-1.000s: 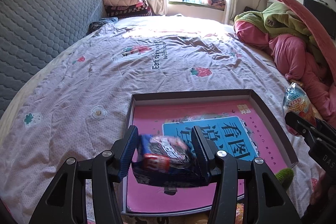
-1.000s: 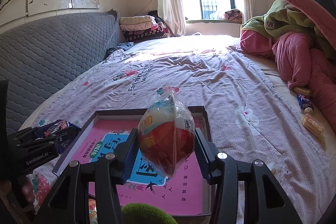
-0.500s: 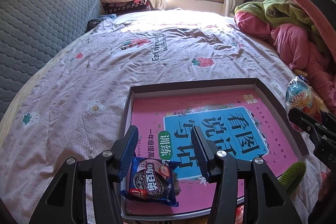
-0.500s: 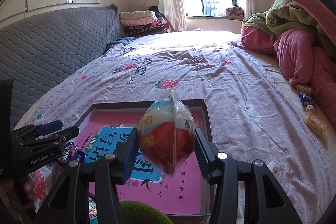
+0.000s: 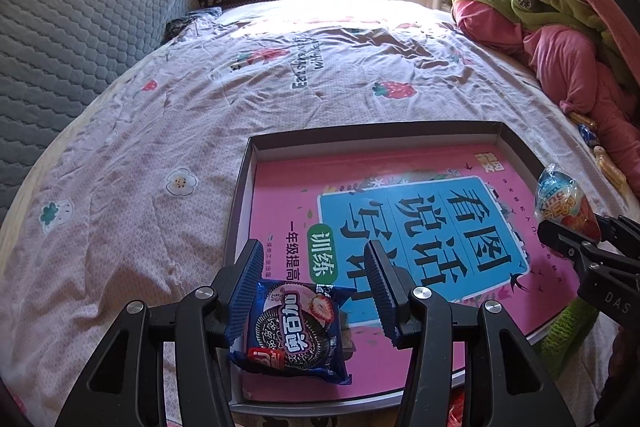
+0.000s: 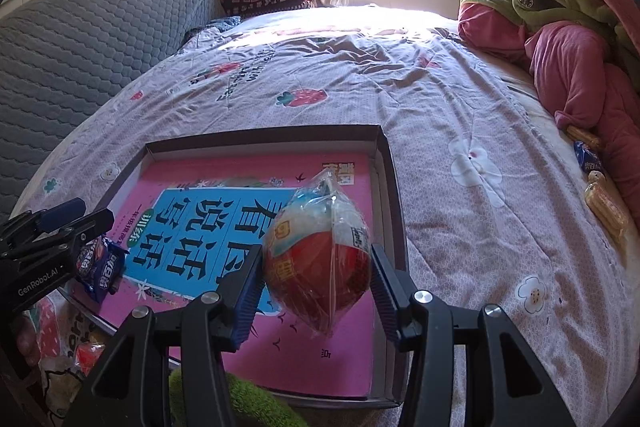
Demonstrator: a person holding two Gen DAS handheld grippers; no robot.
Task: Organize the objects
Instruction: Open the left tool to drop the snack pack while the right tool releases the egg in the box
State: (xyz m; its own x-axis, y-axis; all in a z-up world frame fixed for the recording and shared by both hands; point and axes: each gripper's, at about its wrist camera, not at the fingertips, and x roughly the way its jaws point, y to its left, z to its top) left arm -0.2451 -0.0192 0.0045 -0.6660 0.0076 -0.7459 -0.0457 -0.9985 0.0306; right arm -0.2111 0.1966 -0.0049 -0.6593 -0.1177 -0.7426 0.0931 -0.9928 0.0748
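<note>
A shallow box lid (image 5: 376,131) with a pink book cover inside lies on the bed; it also shows in the right wrist view (image 6: 260,141). A blue cookie packet (image 5: 294,333) lies in its near left corner, also visible in the right wrist view (image 6: 98,267). My left gripper (image 5: 314,283) is open just above the packet, not touching it. My right gripper (image 6: 316,283) is shut on a red and white egg-shaped snack in clear wrap (image 6: 320,255), held above the lid's right side; the snack also shows in the left wrist view (image 5: 564,201).
Several small snack packets (image 6: 596,183) lie on the bedsheet at the right, beside a pile of pink and green bedding (image 6: 572,39). A grey padded headboard (image 5: 72,39) runs along the left. A green fuzzy object (image 6: 240,403) sits by the lid's near edge.
My left gripper opened and let the cookie packet drop into the lid's near left corner, then drew back a little. My right gripper moved over the lid, still holding the egg snack.
</note>
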